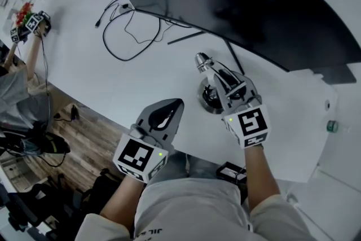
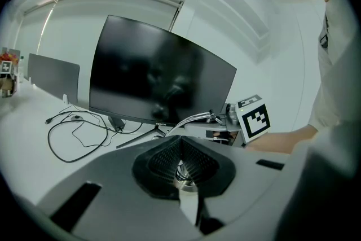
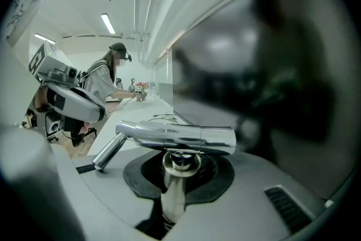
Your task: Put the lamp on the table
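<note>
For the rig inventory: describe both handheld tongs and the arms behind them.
Both the left tongs and right tongs have grey, tapering plastic shells with black ribbed pads. Each carries a white cube printed with black square markers and a small green light. The forearms are bare; a white top is worn.

Head view: my right claw [image 1: 221, 80] covers much of the lamp [image 1: 202, 61]; only its head and part of the round base show. The monitor [image 1: 237, 3] runs off the frame at 12 and 3 o'clock. Another person [image 1: 17, 87] at 9 o'clock is cut by the edge. Small green thing [image 1: 332, 126] at 3 o'clock: too small to name.

Right gripper view: the lamp stem's lower end drops out of sight between my jaws. The monitor at 3 o'clock is a dark blur.

Left gripper view: my left claw [image 2: 181, 144] blocks part of the monitor's foot and most of the lamp.
</note>
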`<action>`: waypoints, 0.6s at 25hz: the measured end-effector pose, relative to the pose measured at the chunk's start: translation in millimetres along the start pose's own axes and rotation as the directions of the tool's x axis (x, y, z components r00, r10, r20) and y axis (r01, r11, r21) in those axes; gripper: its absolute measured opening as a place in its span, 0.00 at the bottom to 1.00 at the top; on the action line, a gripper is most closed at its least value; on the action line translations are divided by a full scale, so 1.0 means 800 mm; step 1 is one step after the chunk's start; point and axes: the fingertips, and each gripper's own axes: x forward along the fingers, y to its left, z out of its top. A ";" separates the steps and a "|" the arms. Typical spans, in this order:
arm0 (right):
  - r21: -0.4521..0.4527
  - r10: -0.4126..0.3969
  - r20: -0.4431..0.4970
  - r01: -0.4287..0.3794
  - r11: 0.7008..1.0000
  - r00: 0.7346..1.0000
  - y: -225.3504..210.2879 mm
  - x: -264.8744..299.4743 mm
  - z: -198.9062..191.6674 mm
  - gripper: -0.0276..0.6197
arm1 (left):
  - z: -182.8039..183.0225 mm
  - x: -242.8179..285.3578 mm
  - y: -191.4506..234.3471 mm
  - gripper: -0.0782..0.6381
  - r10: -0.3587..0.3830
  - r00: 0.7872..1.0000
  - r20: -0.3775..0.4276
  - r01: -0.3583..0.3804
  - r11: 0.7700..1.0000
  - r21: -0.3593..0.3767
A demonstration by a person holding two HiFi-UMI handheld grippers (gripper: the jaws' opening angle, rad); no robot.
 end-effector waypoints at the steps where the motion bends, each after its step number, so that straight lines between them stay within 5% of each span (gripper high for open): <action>1: -0.002 -0.001 0.002 0.001 1.000 1.000 0.000 0.000 -0.001 0.13 | 0.001 0.000 0.000 0.11 0.000 1.000 0.001 0.000 1.000 0.000; 15: -0.029 -0.013 0.009 0.013 1.000 1.000 0.009 -0.004 -0.008 0.13 | -0.002 -0.005 -0.005 0.11 -0.009 1.000 0.002 0.009 1.000 -0.004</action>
